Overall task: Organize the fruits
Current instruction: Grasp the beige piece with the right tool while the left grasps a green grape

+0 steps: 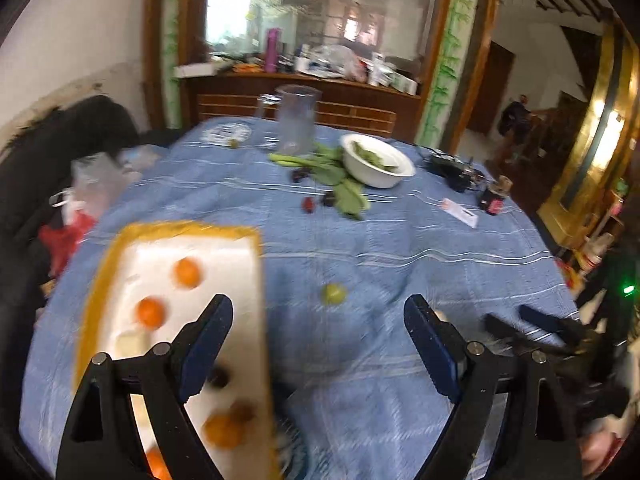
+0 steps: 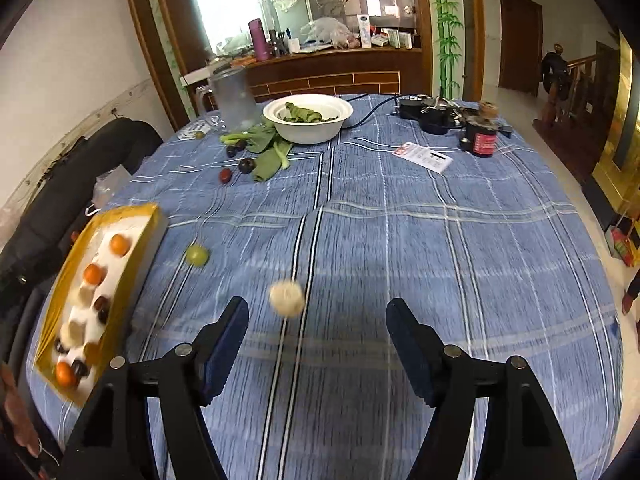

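A yellow-rimmed white foam tray (image 1: 100,280) (image 2: 154,220) lies at the table's left and holds small oranges (image 1: 187,273) (image 2: 119,245), dark plums (image 2: 102,306) and pale fruits. A green fruit (image 1: 333,294) (image 2: 197,255) rests on the blue cloth to the right of the tray. My left gripper (image 1: 320,304) is open and empty, its left finger over the tray's right edge. My right gripper (image 2: 316,304) is open. A pale round fruit (image 2: 286,298) lies on the cloth just beyond its left fingertip, touching neither pad. A red fruit (image 2: 225,176) and a dark fruit (image 2: 247,165) lie farther back.
A white bowl (image 2: 308,130) with green leaves stands at the back, with loose leaves (image 2: 272,156) beside it. A clear jug (image 2: 234,98), a dark jar (image 2: 482,140), a white card (image 2: 424,156) and cables also sit there. A black chair (image 1: 60,152) stands left of the table.
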Available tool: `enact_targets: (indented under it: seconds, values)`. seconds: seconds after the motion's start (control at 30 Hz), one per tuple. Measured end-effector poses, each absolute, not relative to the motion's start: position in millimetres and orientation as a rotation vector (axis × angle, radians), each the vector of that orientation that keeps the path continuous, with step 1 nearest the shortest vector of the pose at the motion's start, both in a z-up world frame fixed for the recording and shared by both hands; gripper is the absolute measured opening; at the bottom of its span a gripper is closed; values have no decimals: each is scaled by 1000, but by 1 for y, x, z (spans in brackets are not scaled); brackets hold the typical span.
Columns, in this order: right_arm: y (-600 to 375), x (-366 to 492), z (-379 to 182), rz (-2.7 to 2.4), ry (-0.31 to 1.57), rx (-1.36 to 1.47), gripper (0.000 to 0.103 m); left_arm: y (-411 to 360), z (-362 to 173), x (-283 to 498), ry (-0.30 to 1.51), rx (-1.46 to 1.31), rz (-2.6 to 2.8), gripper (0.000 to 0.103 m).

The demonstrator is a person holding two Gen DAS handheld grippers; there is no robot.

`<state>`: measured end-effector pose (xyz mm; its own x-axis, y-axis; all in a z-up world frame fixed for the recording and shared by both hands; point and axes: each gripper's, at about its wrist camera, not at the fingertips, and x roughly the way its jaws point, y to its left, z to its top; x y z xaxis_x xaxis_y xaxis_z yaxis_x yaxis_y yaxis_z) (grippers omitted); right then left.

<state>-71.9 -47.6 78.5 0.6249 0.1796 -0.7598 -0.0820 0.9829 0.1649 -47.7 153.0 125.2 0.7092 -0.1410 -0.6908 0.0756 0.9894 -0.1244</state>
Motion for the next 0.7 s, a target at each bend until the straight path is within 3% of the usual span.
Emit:
enact_targets:
  seconds: [0.07,0.17,0.37,0.67,0.7]
  values:
    - [-41,-55,65,194,915,125,75,140,113,-25,797,-49,-130,80]
    - [-34,-44,46,222,946,127,68,126,92,2,871,-28,-158,42]
    - [-29,-37,24,275,971,108,58,119,48,42,967,-44,-142,40]
    - [-22,-36,20,282,963,71,57,108,12,58,1019,0,-117,40]
    - [-21,-36,19,274,960,56,54,106,12,57,1009,15,-111,31]
